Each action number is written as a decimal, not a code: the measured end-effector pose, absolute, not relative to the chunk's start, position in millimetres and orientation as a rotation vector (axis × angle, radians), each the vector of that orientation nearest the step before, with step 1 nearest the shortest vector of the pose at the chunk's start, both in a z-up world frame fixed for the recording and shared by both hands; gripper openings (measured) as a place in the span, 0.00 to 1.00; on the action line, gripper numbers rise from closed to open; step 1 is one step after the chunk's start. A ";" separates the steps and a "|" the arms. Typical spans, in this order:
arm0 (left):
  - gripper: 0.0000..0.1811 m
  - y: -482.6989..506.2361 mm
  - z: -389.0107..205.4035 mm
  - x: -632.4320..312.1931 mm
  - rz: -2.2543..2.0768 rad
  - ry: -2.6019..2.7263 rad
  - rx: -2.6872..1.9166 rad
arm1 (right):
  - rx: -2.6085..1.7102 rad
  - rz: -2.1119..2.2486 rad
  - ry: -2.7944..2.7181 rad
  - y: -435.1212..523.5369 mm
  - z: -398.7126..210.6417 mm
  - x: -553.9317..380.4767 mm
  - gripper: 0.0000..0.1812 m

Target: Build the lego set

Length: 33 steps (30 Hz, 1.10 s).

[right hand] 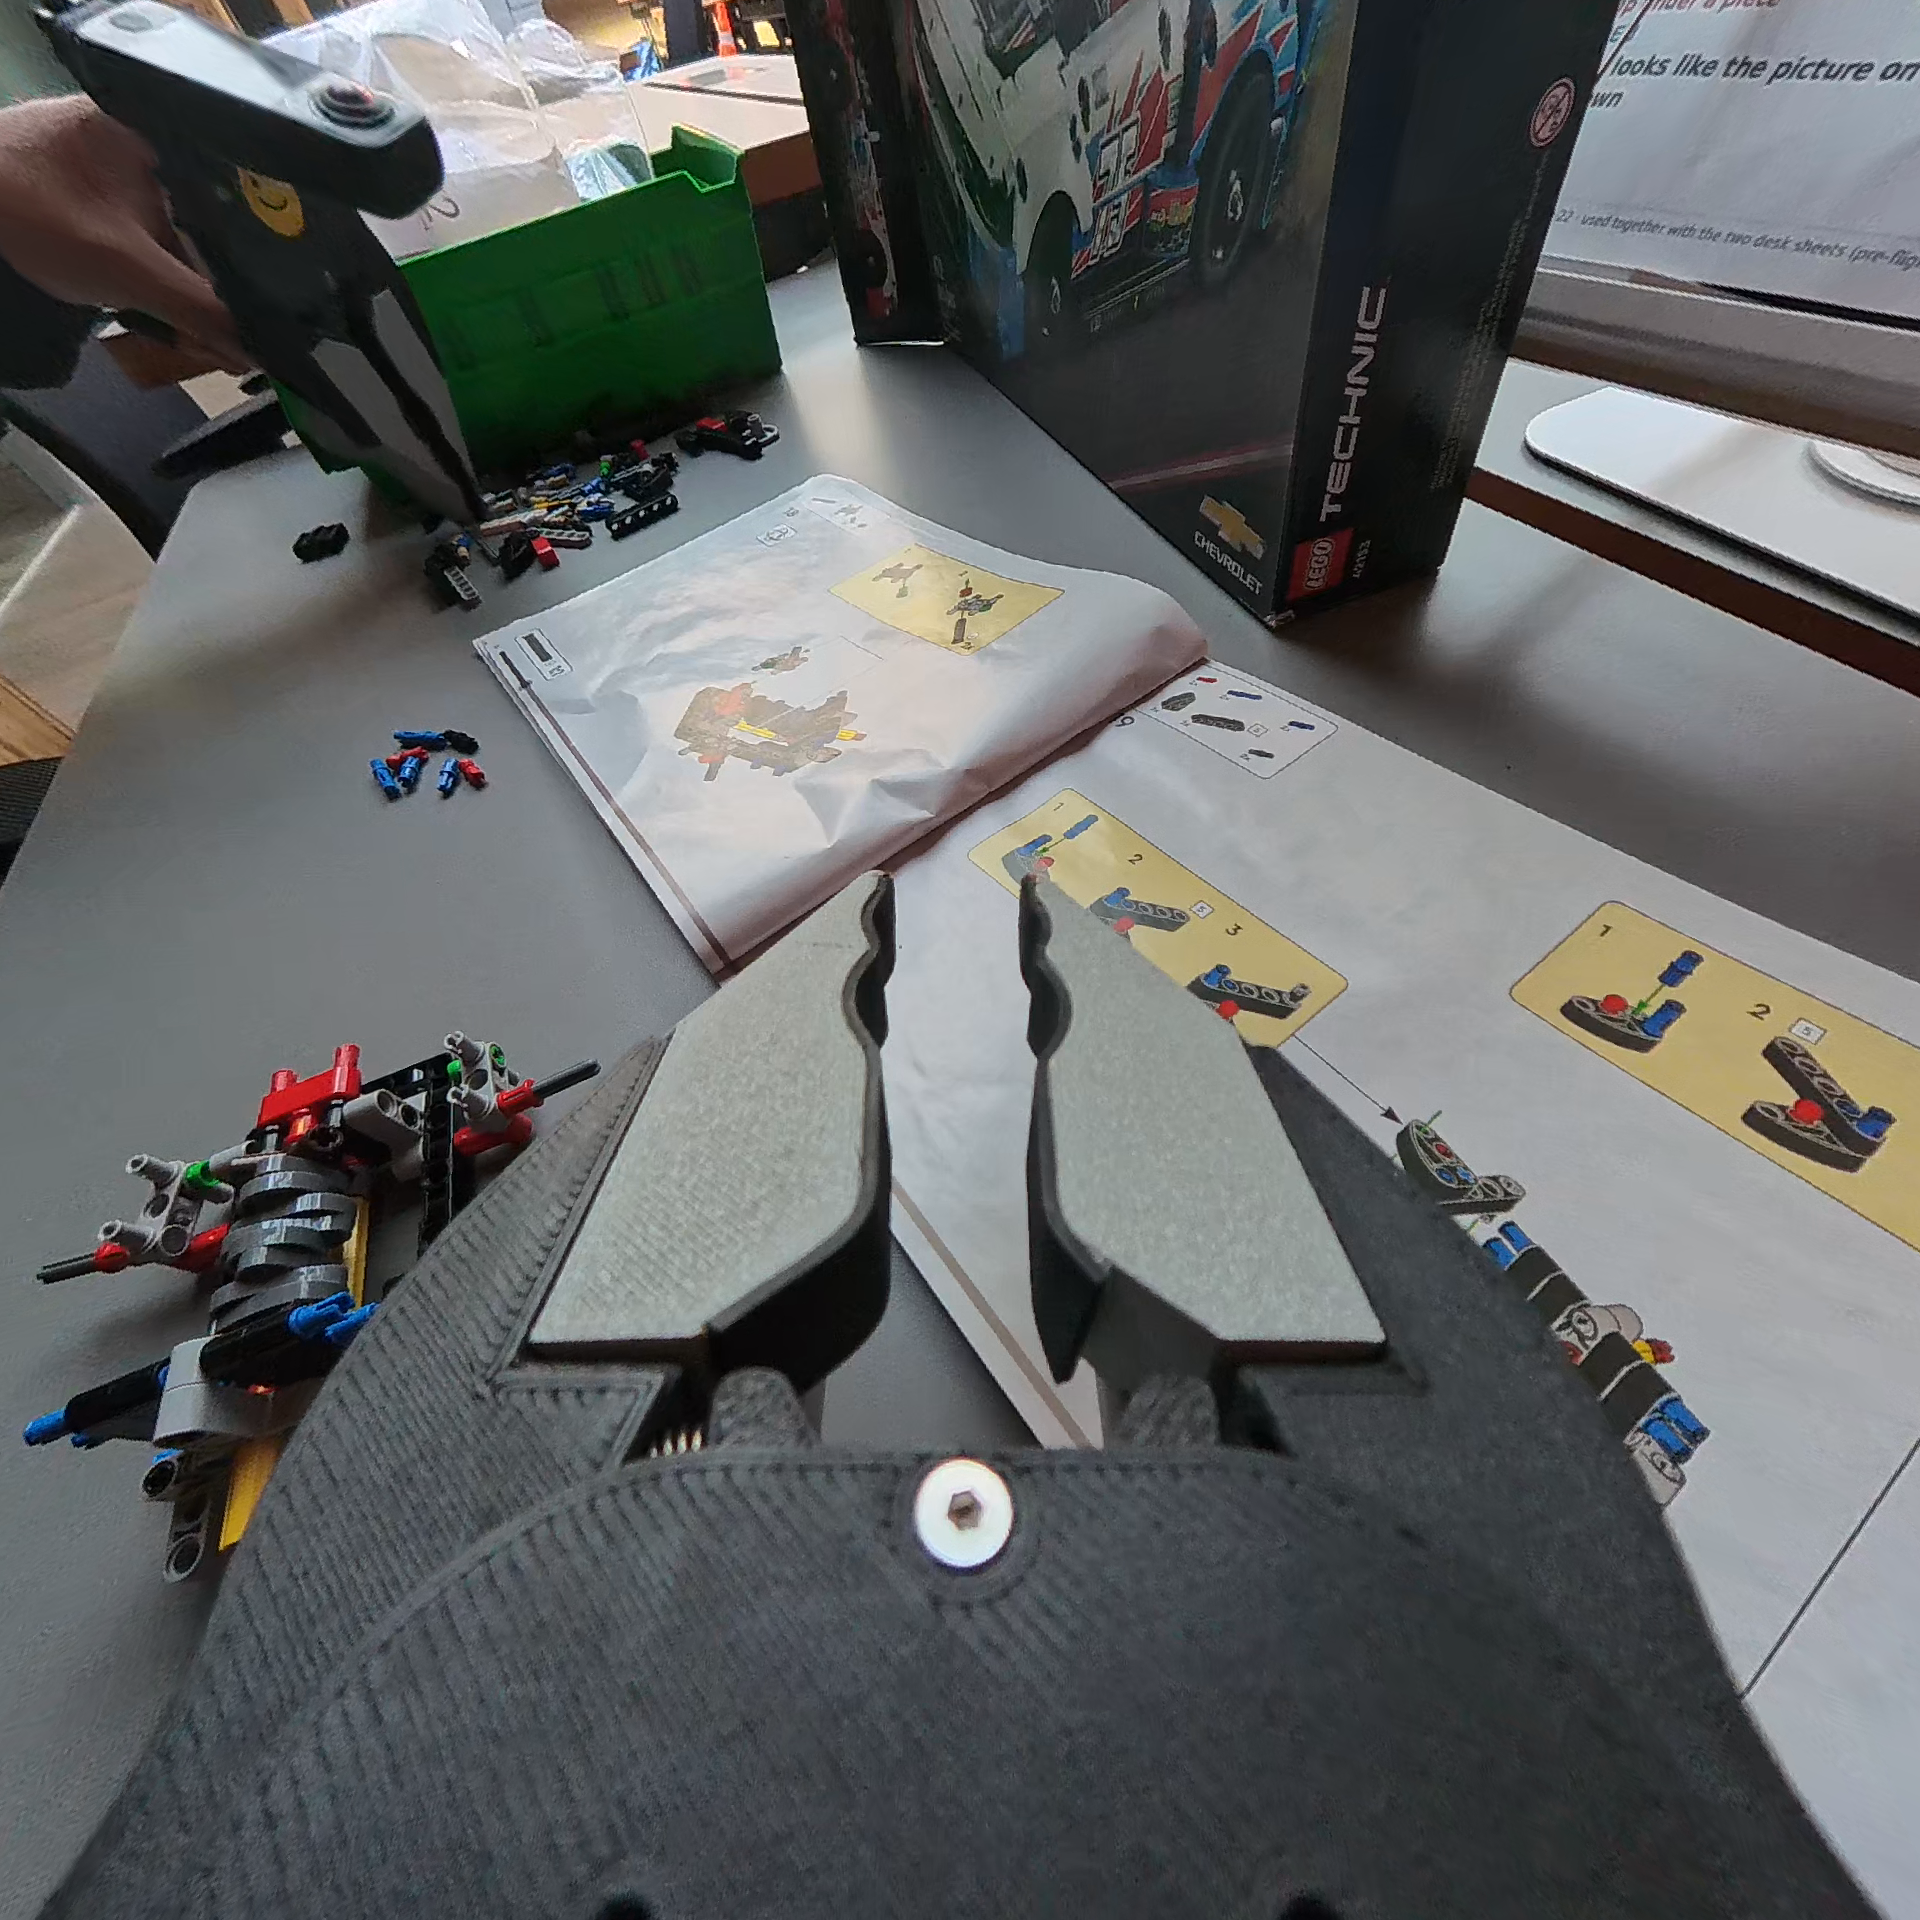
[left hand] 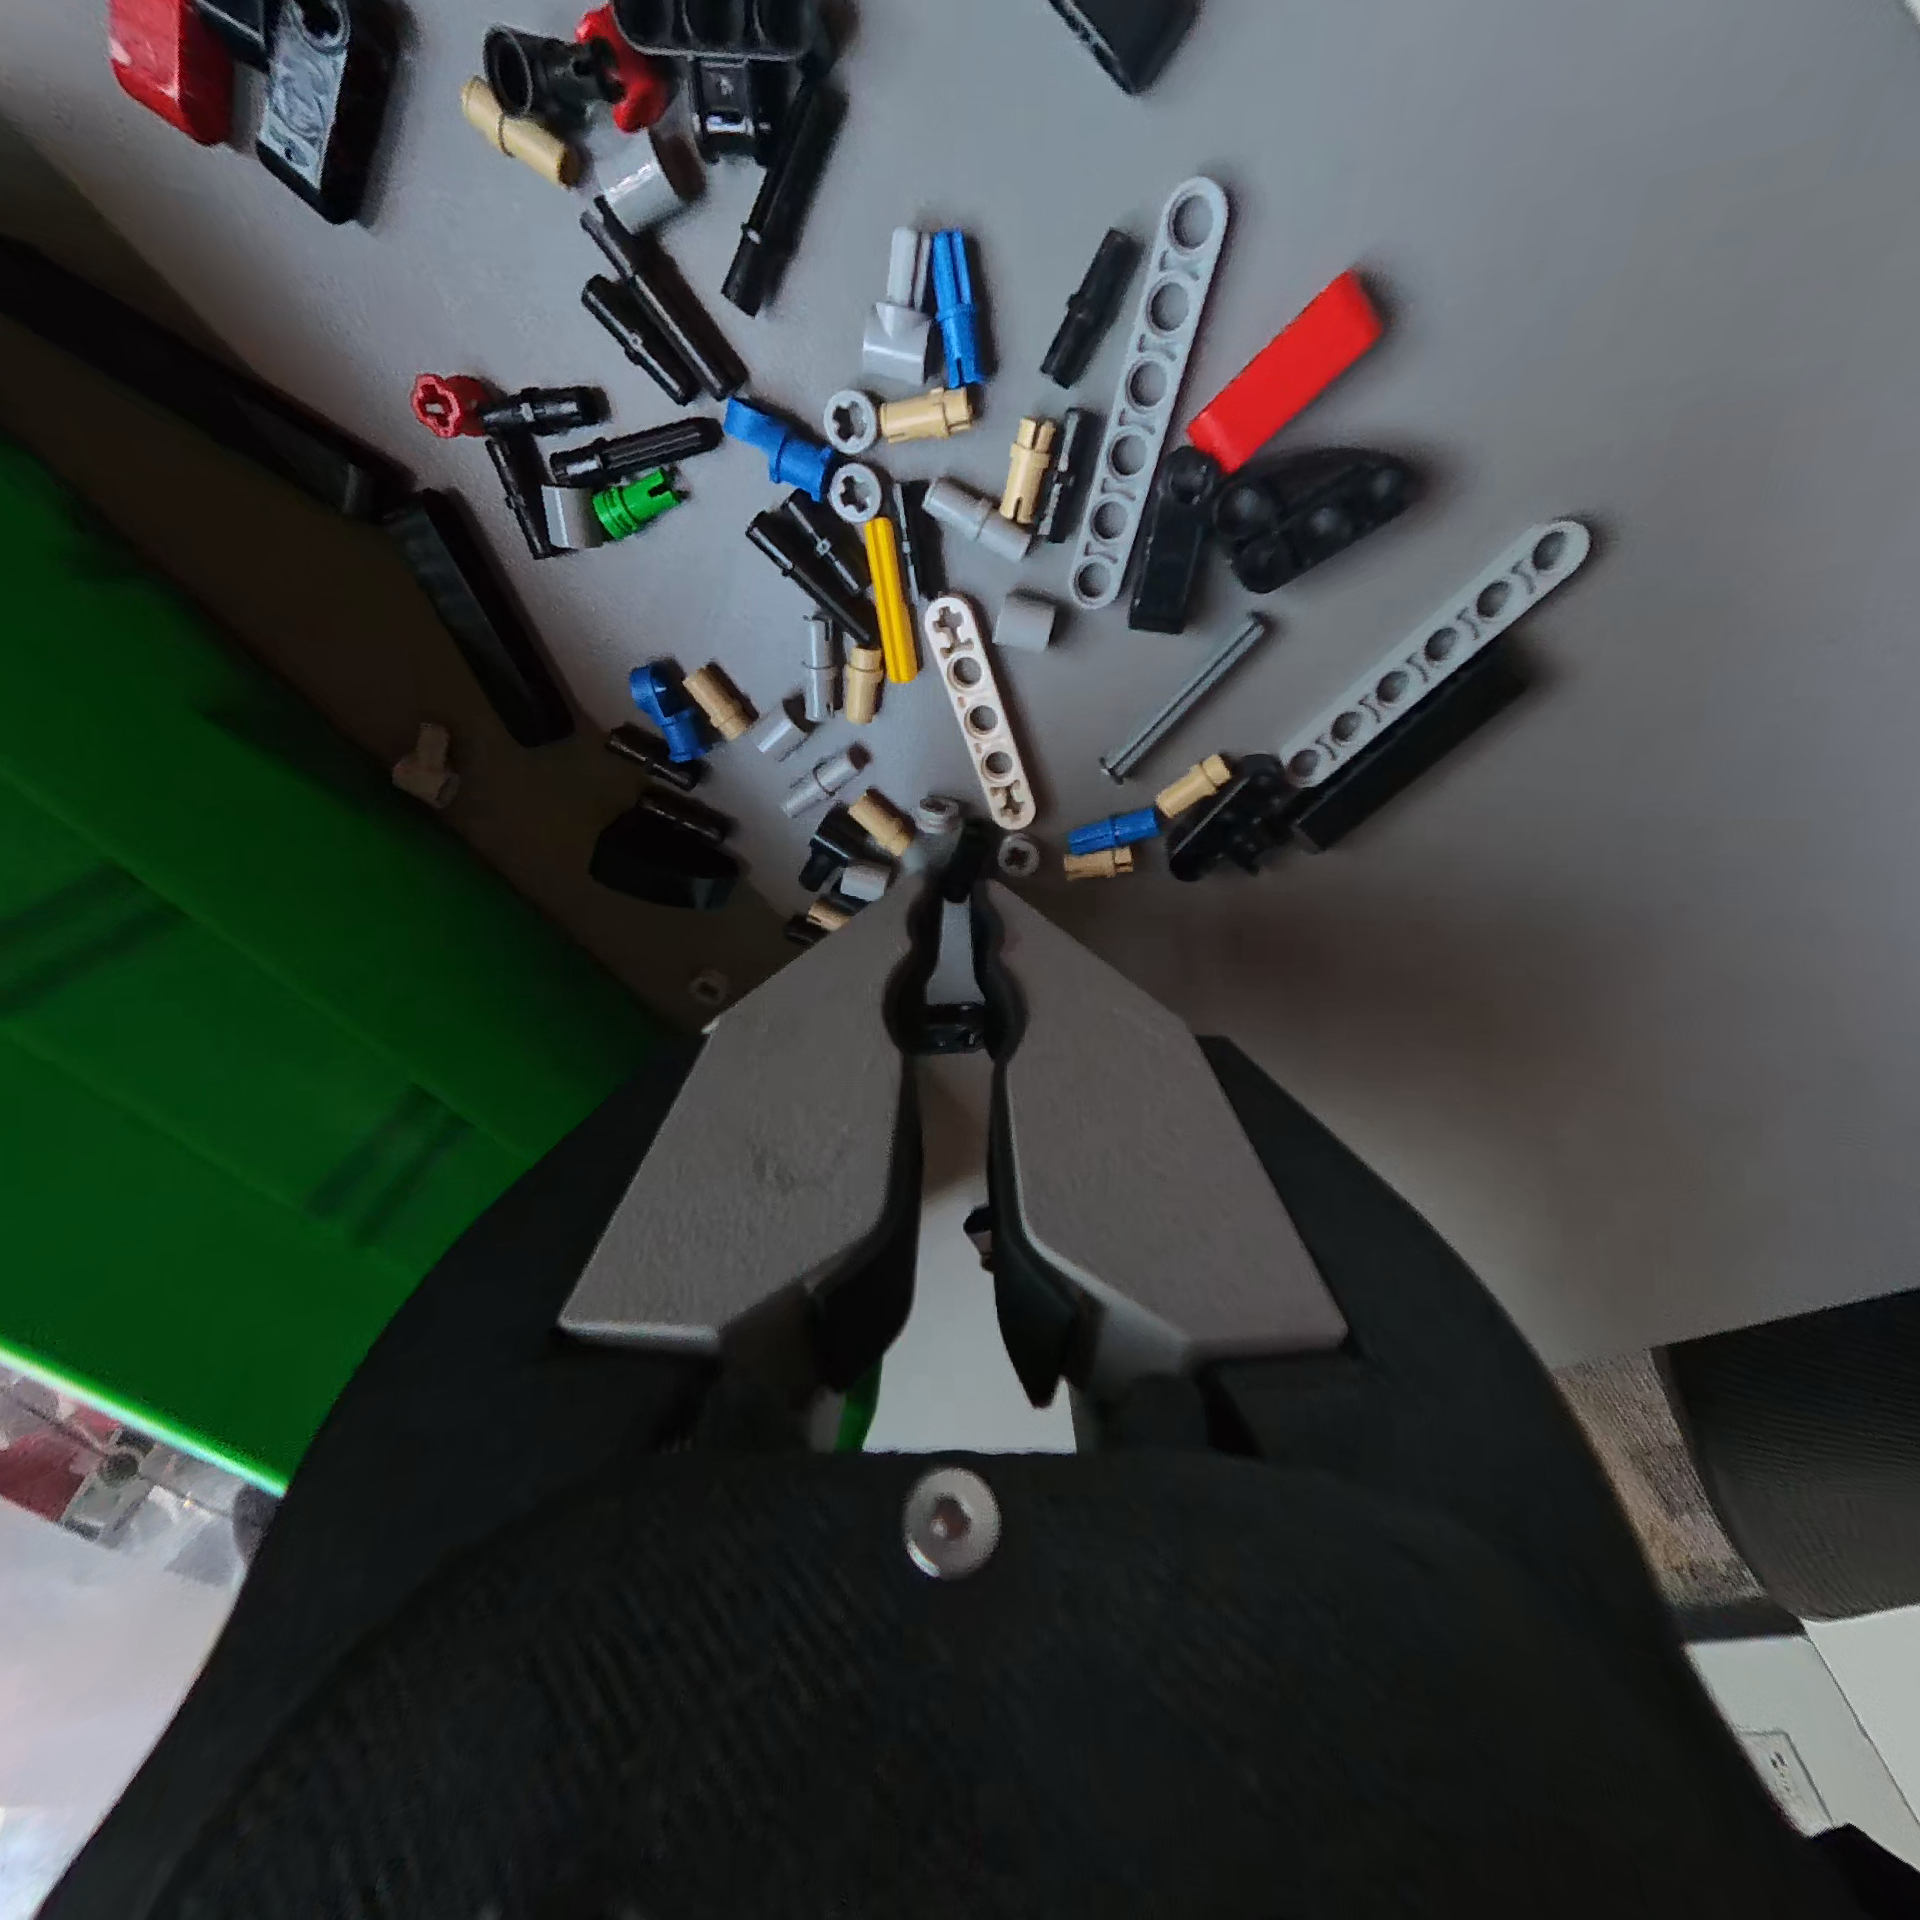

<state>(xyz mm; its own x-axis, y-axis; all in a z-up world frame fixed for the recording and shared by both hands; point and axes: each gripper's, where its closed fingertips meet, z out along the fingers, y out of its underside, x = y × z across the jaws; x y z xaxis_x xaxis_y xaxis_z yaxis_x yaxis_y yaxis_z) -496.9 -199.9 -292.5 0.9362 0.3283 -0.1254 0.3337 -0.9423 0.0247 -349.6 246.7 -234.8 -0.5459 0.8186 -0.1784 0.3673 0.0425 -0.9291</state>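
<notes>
pinching a black pin (left hand: pixel 961 868), the left hand-held gripper (left hand: pixel 961 904) overhangs the lego pile (left hand: pixel 935 540).

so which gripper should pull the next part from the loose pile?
Left. The left gripper is at the loose pile, jaws closed on a small black piece. The right gripper hangs open over the instruction booklet.

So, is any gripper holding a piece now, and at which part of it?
The left gripper pinches a small black piece between its fingertips; which part cannot be told. The right gripper is open and empty.
</notes>
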 end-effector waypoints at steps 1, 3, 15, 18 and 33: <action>0.02 -199.4 -292.5 -496.5 -0.182 0.519 3.053 | -1.195 1.511 -1.926 246.6 -235.0 -349.7 0.12; 0.02 -199.3 -292.7 -496.4 -0.175 0.532 3.055 | -1.194 1.510 -1.926 246.6 -235.1 -349.6 0.12; 0.01 -199.6 -286.6 -494.4 -0.209 0.531 3.058 | -1.191 1.510 -1.929 245.9 -235.0 -349.4 0.12; 0.01 -194.8 -274.3 -493.7 -0.251 0.546 3.083 | -1.191 1.508 -1.932 245.6 -235.4 -349.5 0.12; 0.01 -35.6 -267.9 -365.4 0.024 -0.215 3.325 | -1.186 1.492 -1.956 243.2 -237.8 -349.0 0.11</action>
